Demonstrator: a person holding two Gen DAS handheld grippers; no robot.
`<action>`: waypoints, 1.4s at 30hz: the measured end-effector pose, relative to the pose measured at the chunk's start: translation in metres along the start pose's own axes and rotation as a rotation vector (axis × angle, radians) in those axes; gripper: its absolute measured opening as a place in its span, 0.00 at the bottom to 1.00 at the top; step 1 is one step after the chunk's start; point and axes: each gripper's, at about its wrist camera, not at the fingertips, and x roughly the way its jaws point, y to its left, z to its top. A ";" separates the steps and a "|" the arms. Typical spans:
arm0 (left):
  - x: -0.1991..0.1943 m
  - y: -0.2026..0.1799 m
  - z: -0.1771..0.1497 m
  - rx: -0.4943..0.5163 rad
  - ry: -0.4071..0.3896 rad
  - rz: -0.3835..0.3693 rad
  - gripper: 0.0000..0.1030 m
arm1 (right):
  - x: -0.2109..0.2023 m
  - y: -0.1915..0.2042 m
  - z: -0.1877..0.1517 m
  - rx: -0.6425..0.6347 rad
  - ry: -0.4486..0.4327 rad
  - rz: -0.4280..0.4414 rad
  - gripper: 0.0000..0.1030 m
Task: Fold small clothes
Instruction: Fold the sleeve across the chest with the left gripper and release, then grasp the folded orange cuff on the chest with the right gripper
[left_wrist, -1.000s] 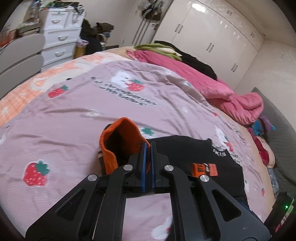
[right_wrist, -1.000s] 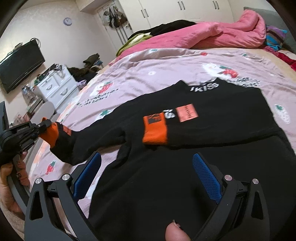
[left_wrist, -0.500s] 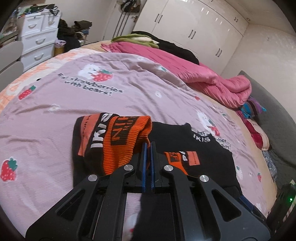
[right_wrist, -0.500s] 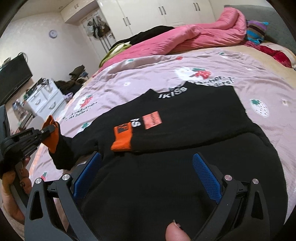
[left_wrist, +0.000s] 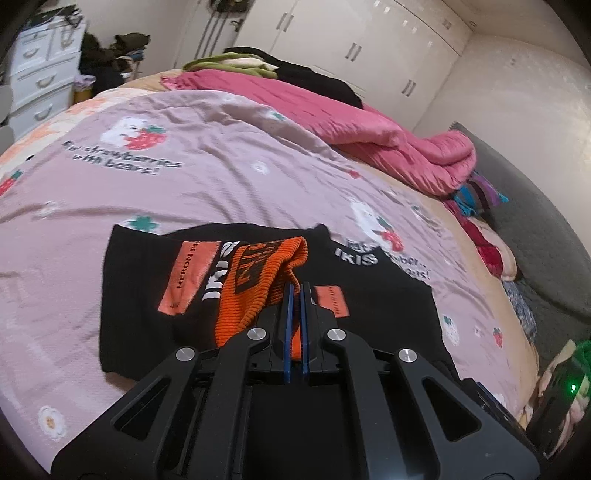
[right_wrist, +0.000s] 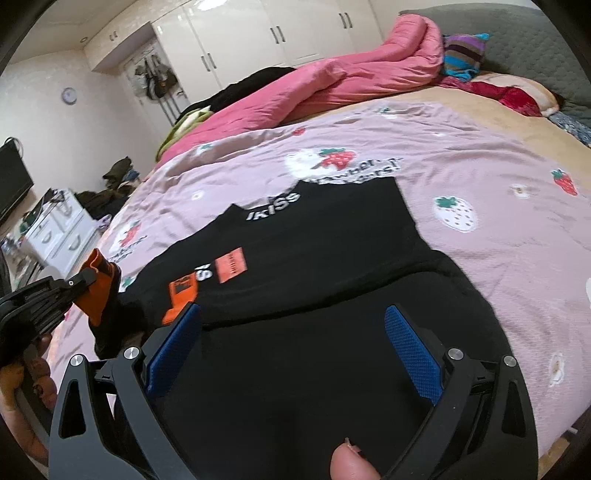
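A small black sweater (right_wrist: 332, 258) with orange patches and white "IKISS" lettering lies on the pink strawberry bedspread (right_wrist: 461, 155). My left gripper (left_wrist: 294, 291) is shut on the orange ribbed cuff (left_wrist: 258, 280) of the left sleeve and holds it over the sweater's body (left_wrist: 369, 288). It also shows at the left of the right wrist view (right_wrist: 86, 277), with the cuff (right_wrist: 98, 291) lifted. My right gripper (right_wrist: 291, 332) is open and empty above the sweater's lower half. The other sleeve, with its orange cuff (right_wrist: 181, 295), lies folded across the chest.
A rumpled pink duvet (left_wrist: 351, 122) and dark clothes lie along the bed's far side. Pillows and colourful clothes (right_wrist: 465, 55) sit by the grey headboard. A white chest of drawers (left_wrist: 37, 77) stands past the bed. White wardrobes (right_wrist: 258, 40) line the wall.
My left gripper has carried the orange cuff rightward, from beside the bedspread to over the sweater's chest, folding the sleeve inward. My right gripper stayed open and drifted slightly toward the sweater's hem.
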 end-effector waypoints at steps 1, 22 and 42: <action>0.004 -0.006 -0.002 0.012 0.009 -0.006 0.00 | -0.001 -0.004 0.000 0.002 -0.003 -0.011 0.96; 0.064 -0.079 -0.056 0.188 0.211 -0.132 0.00 | 0.002 -0.071 -0.003 0.139 -0.002 -0.148 0.96; 0.034 0.008 0.023 0.106 0.041 0.164 0.87 | 0.060 0.067 -0.017 -0.126 0.154 0.113 0.95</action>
